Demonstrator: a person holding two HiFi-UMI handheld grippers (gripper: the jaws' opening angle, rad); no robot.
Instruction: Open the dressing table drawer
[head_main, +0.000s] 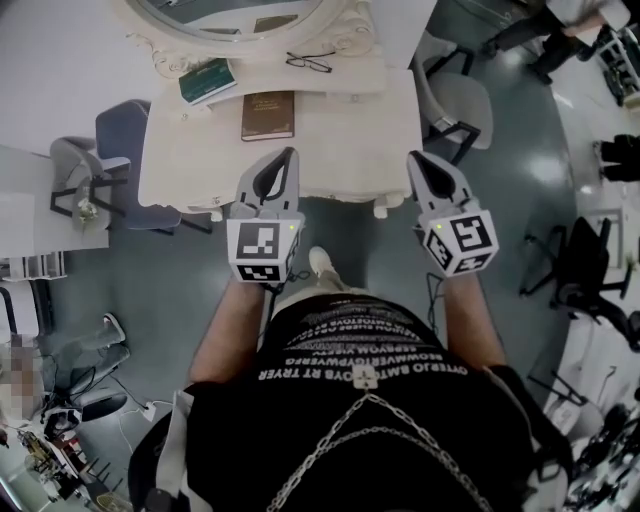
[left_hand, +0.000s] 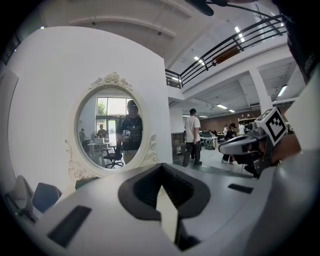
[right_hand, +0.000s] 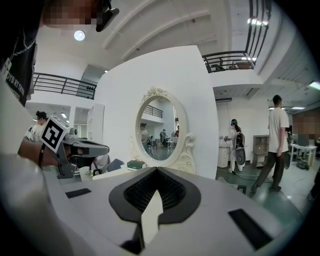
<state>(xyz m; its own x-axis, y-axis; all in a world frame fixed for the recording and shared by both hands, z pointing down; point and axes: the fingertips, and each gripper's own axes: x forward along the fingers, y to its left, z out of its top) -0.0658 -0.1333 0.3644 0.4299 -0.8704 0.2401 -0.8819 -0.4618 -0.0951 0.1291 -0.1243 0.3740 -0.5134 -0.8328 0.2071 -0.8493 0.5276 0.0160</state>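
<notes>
The white dressing table (head_main: 340, 140) with its oval mirror (head_main: 240, 15) stands straight ahead of me. Its drawer front is hidden under the tabletop's near edge. My left gripper (head_main: 290, 156) points at the table's front edge near the middle, jaws shut and empty. My right gripper (head_main: 414, 160) is level with it at the table's right front corner, also shut with nothing in it. The left gripper view has its closed tips (left_hand: 161, 167) below the mirror (left_hand: 112, 127). In the right gripper view the closed tips (right_hand: 156, 170) point toward the mirror (right_hand: 159, 131).
A brown book (head_main: 268, 115), a green book (head_main: 208, 80) and glasses (head_main: 310, 62) lie on the tabletop. A blue-grey chair (head_main: 120, 130) stands left of the table, a grey office chair (head_main: 460, 100) to its right. People walk in the hall beyond.
</notes>
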